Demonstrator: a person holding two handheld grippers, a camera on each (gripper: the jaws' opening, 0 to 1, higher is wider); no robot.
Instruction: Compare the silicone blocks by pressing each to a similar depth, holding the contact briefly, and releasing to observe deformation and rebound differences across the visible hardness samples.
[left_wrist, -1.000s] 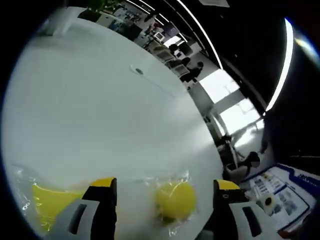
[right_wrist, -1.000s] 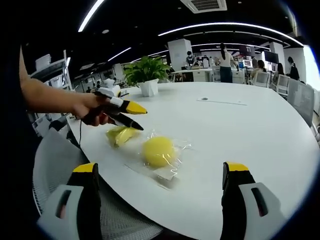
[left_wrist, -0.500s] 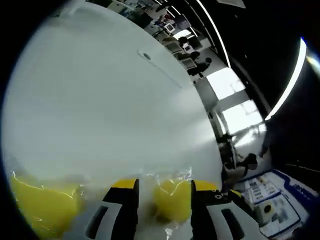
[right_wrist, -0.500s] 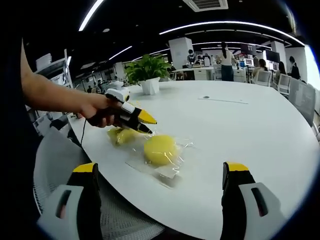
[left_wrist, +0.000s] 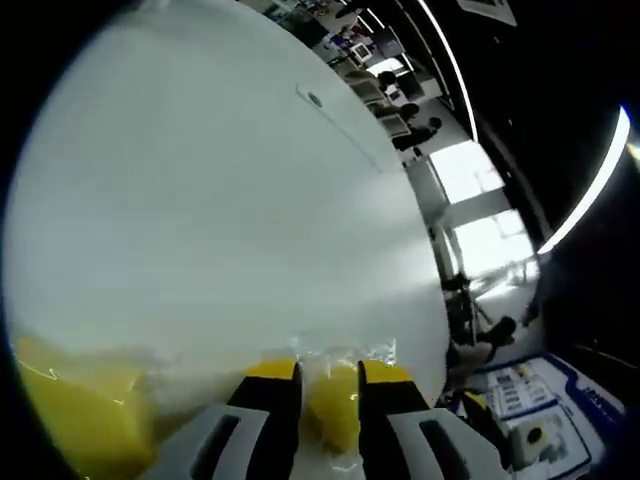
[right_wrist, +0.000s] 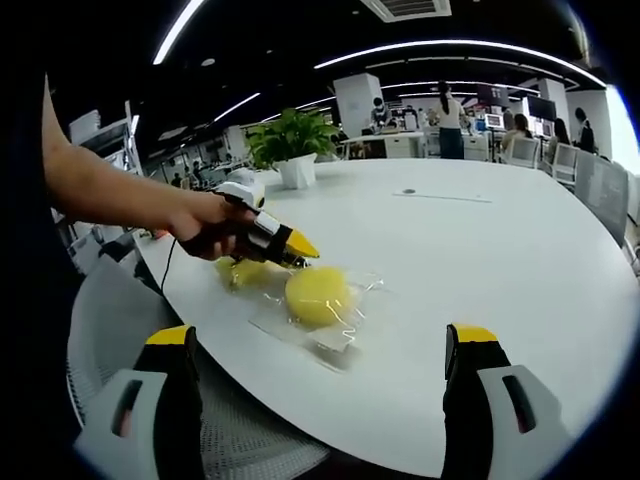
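Note:
A round yellow silicone block (left_wrist: 330, 420) in a clear plastic bag (right_wrist: 345, 325) lies on the white table (left_wrist: 220, 200). My left gripper (left_wrist: 328, 374) is shut on it, its yellow-tipped jaws pinching the block from both sides. In the right gripper view, a hand holds that left gripper (right_wrist: 298, 250) against the upper left side of the round block (right_wrist: 318, 296). A second yellow block (right_wrist: 243, 272) lies just behind it, and it also sits at the lower left as the second block (left_wrist: 75, 415). My right gripper (right_wrist: 322, 338) hangs open in front of the table edge, apart from both blocks.
A potted plant (right_wrist: 295, 150) stands at the far side of the table (right_wrist: 480, 250). A mesh chair (right_wrist: 95, 330) sits under the near left edge. People and desks fill the office behind. A small round port (right_wrist: 406, 192) lies in the table's middle.
The left gripper's jaws have narrowed from wide open to pinching the round block, and it moved forward onto the block. The right gripper stayed open and still.

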